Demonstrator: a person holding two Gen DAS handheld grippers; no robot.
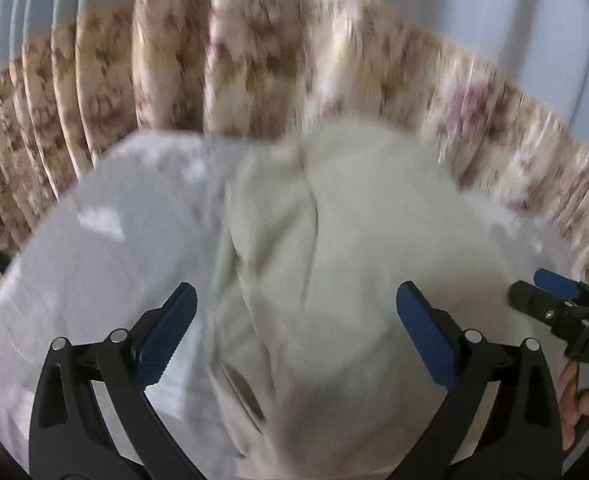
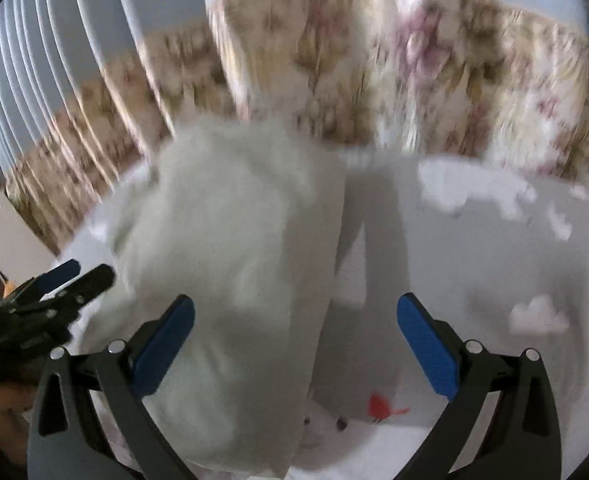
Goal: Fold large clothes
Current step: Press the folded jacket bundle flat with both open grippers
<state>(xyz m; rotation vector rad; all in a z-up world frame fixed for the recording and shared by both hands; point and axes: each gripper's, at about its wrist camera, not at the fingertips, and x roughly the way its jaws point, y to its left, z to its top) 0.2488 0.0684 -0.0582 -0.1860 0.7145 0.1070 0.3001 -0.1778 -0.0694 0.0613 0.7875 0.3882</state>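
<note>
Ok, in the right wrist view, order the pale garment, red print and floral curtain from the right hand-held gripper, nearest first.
1. Pale garment, at the left finger of the right hand-held gripper.
2. Red print, low on the bedsheet.
3. Floral curtain, behind the bed.

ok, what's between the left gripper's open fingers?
In the left wrist view, the pale folded garment lies between the left gripper's open fingers, on the light sheet.

The garment (image 1: pixel 334 240) lies on the bed sheet (image 1: pixel 114 248) in the middle of the frame. The curtain (image 1: pixel 254 64) hangs behind, across the upper part
</note>
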